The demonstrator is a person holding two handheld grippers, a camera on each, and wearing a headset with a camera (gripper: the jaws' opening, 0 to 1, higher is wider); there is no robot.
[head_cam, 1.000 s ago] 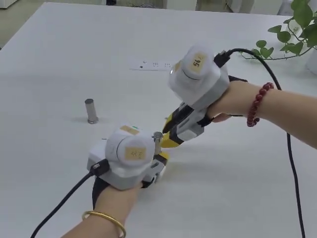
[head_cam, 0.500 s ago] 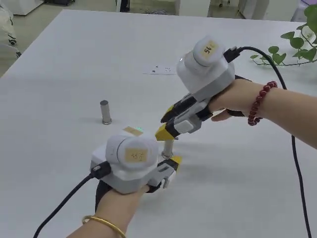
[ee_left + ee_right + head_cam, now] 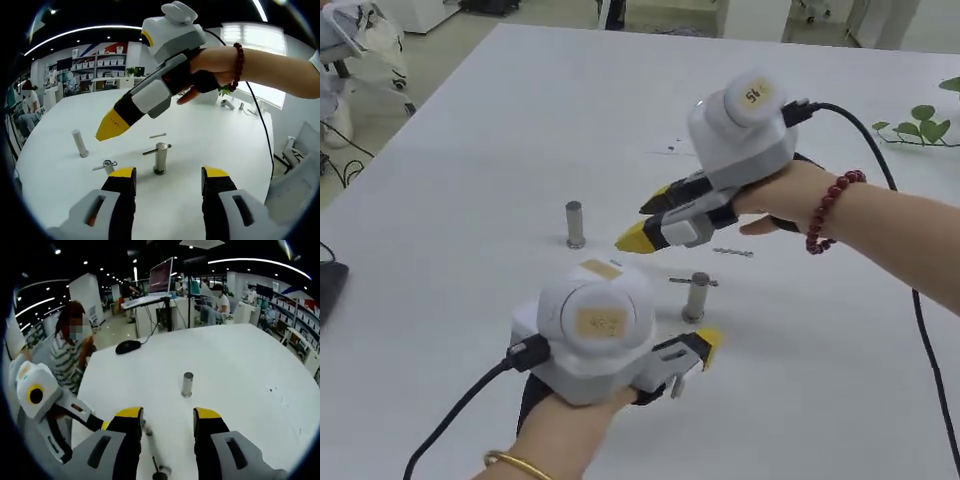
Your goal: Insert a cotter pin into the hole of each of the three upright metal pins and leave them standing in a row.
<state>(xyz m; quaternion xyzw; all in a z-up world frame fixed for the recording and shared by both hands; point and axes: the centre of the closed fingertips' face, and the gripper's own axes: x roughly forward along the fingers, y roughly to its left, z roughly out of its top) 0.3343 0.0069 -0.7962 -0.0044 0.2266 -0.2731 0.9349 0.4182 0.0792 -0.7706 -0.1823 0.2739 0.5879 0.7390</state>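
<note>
Left gripper view shows us our left claw (image 3: 167,176) apart, facing a metal pin (image 3: 160,159) with cotter pin (image 3: 149,151) through; right claw (image 3: 168,415) apart too.

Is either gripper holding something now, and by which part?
Nothing is held. The left gripper and the right gripper are both open and empty; the metal pin near them stands free.

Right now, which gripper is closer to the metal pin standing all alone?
Right. The right gripper hovers beside the lone pin; the left gripper sits farther off.
</note>
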